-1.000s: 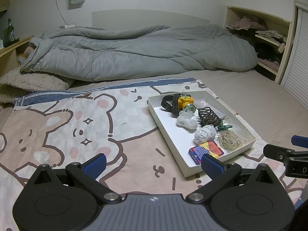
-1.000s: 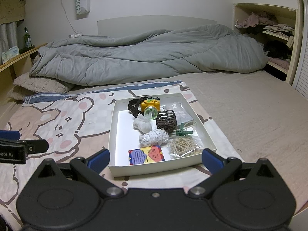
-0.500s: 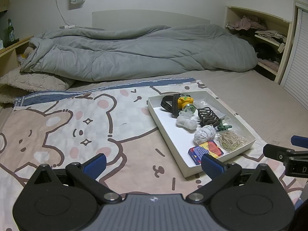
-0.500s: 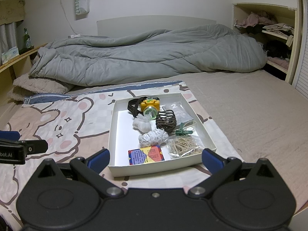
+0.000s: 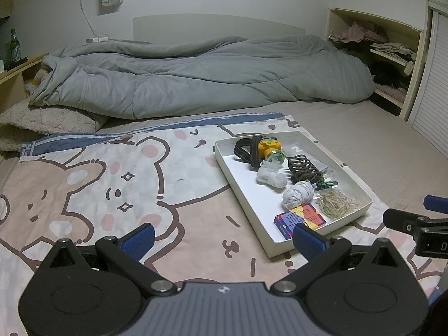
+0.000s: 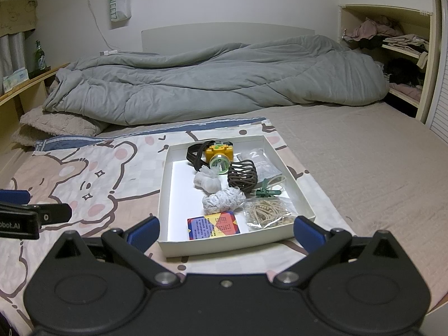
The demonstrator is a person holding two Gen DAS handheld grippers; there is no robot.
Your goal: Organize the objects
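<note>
My left gripper [image 5: 222, 236] hovers with fingers spread and empty over the cartoon-bear printed blanket [image 5: 112, 184]. My right gripper [image 6: 225, 229], equally spread and empty, faces the shallow white cardboard tray [image 6: 165, 196] on the blanket's right edge. Every small object, including the yellow headlamp [image 6: 219, 155] and the bagged tan rubber bands [image 6: 268, 212], lies gathered inside; sorted or awaiting sorting, I cannot say.

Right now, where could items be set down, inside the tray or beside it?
Inside the tray, only the strip along its left wall is bare, beside the cloth balls and card; the right half is crowded from headlamp to rubber bands. The bear blanket left of the tray is open.
</note>
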